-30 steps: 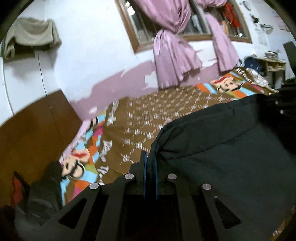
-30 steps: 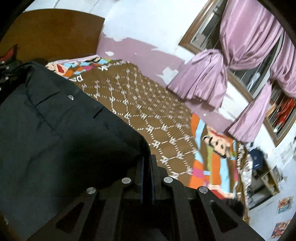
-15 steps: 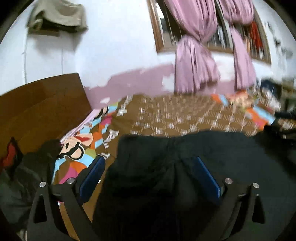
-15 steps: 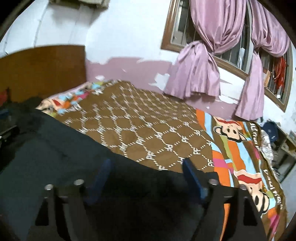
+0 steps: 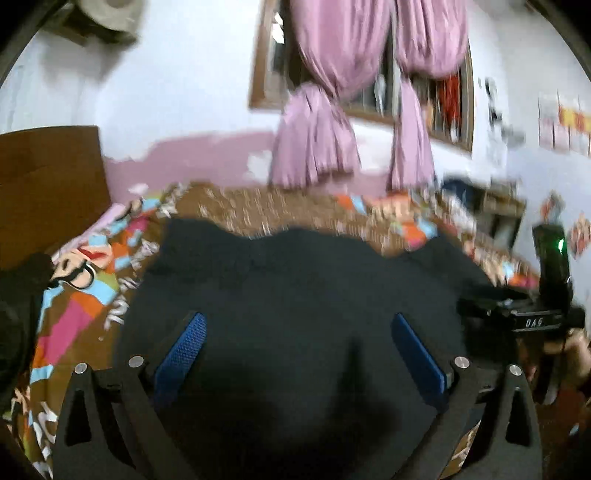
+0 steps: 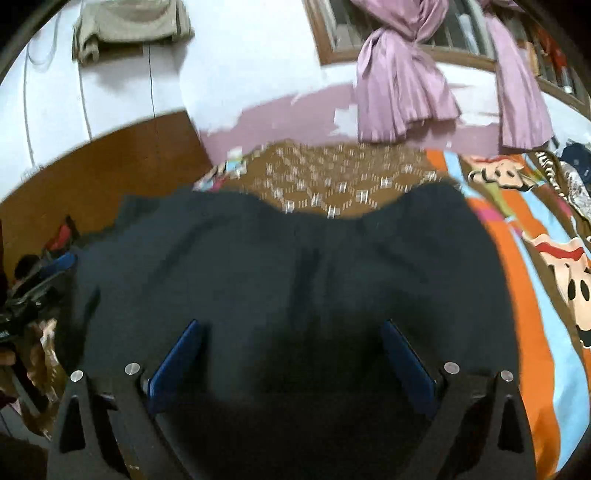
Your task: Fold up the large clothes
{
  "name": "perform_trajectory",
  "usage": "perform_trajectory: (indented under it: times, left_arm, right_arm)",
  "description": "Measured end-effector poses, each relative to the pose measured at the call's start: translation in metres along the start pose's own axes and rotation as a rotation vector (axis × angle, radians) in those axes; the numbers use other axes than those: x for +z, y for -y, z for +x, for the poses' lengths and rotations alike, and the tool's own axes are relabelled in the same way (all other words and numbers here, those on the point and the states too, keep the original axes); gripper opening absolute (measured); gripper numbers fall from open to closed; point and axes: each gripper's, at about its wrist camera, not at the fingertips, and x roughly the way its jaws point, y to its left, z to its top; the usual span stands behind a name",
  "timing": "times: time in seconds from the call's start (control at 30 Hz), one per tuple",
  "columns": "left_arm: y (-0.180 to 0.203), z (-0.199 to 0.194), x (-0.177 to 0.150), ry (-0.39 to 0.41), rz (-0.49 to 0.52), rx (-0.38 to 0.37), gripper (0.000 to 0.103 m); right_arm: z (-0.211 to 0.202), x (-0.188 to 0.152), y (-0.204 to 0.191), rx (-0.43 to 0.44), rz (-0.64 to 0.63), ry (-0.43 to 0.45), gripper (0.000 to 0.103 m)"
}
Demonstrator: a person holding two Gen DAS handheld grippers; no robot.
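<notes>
Left gripper (image 5: 299, 354): spread wide, blue pads (image 5: 181, 354) well apart, nothing between them; poised above the dark garment.
Right gripper (image 6: 291, 358): likewise spread wide, blue pads (image 6: 406, 358) clear of the cloth, holding nothing; seen also at the right edge of the left wrist view (image 5: 546, 295), gripped by a hand (image 5: 569, 350).
Dark garment (image 6: 288, 266): large, black or very dark navy; laid flat across the near part of the bed, far edge wavy against the brown field of the bedspread; faint crease down the middle in the right wrist view. Garment type: cannot tell.
Bedspread (image 6: 332, 177): brown with white hexagon print, bordered by orange, blue and pink cartoon panels (image 6: 517, 258) on the right.
Headboard (image 6: 92, 177): brown wood, at the left end of the bed.
Curtains (image 6: 402, 85): mauve, knotted, hanging at a wood-framed window on the far wall.
Wall item (image 6: 129, 26): beige cloth hung high at upper left.
Image quality: motion blur in both views, fine detail unreadable.
</notes>
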Motion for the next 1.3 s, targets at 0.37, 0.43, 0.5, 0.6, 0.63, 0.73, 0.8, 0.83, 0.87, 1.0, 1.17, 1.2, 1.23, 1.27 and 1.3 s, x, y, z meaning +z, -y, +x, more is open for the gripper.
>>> perform_trajectory:
  times: [0.37, 0.43, 0.5, 0.6, 0.63, 0.73, 0.8, 0.83, 0.87, 1.0, 1.17, 1.2, 1.23, 1.27, 1.3]
  left_arm:
    - [-0.028, 0.098, 0.044, -0.132, -0.077, 0.26, 0.102]
    - [-0.043, 0.121, 0.047, -0.218, -0.087, 0.226, 0.102]
    - [-0.052, 0.132, 0.039, -0.283, -0.055, 0.217, 0.102]
    - [-0.063, 0.143, 0.034, -0.332, -0.092, 0.199, 0.102]
    - [-0.064, 0.144, 0.033, -0.337, -0.097, 0.196, 0.102]
    - [-0.062, 0.143, 0.027, -0.333, -0.097, 0.19, 0.102]
    - [-0.059, 0.139, 0.025, -0.311, -0.099, 0.173, 0.102]
    - [-0.061, 0.135, 0.023, -0.286, -0.105, 0.156, 0.102]
    - [-0.062, 0.134, 0.023, -0.264, -0.113, 0.143, 0.102]
    - [-0.066, 0.117, 0.013, -0.159, -0.14, 0.082, 0.102]
    - [-0.06, 0.117, 0.021, -0.161, -0.123, 0.1, 0.102]
    - [-0.059, 0.116, 0.021, -0.156, -0.119, 0.103, 0.102]
    - [-0.058, 0.115, 0.021, -0.149, -0.117, 0.105, 0.102]
    - [-0.056, 0.114, 0.019, -0.144, -0.116, 0.108, 0.102]
    - [-0.055, 0.114, 0.018, -0.136, -0.112, 0.111, 0.102]
  right_arm:
    - [0.084, 0.056, -0.001, -0.146, -0.122, -0.069, 0.103]
    - [0.109, 0.06, 0.011, -0.123, -0.079, -0.147, 0.103]
    - [0.129, 0.057, 0.021, -0.095, -0.023, -0.221, 0.103]
    - [0.143, 0.055, 0.027, -0.084, 0.007, -0.274, 0.103]
    - [0.144, 0.054, 0.029, -0.077, 0.015, -0.281, 0.103]
    - [0.139, 0.051, 0.035, -0.058, 0.035, -0.256, 0.103]
    - [0.131, 0.048, 0.037, -0.038, 0.043, -0.213, 0.103]
    - [0.124, 0.044, 0.039, -0.02, 0.052, -0.184, 0.103]
    - [0.119, 0.045, 0.039, -0.008, 0.06, -0.161, 0.103]
    - [0.099, 0.036, 0.04, 0.049, 0.077, -0.052, 0.103]
    - [0.096, 0.038, 0.041, 0.057, 0.089, -0.044, 0.103]
    - [0.096, 0.037, 0.04, 0.054, 0.088, -0.042, 0.103]
    - [0.095, 0.037, 0.039, 0.052, 0.087, -0.04, 0.103]
    - [0.093, 0.035, 0.038, 0.048, 0.088, -0.036, 0.103]
    - [0.092, 0.034, 0.038, 0.043, 0.087, -0.029, 0.103]
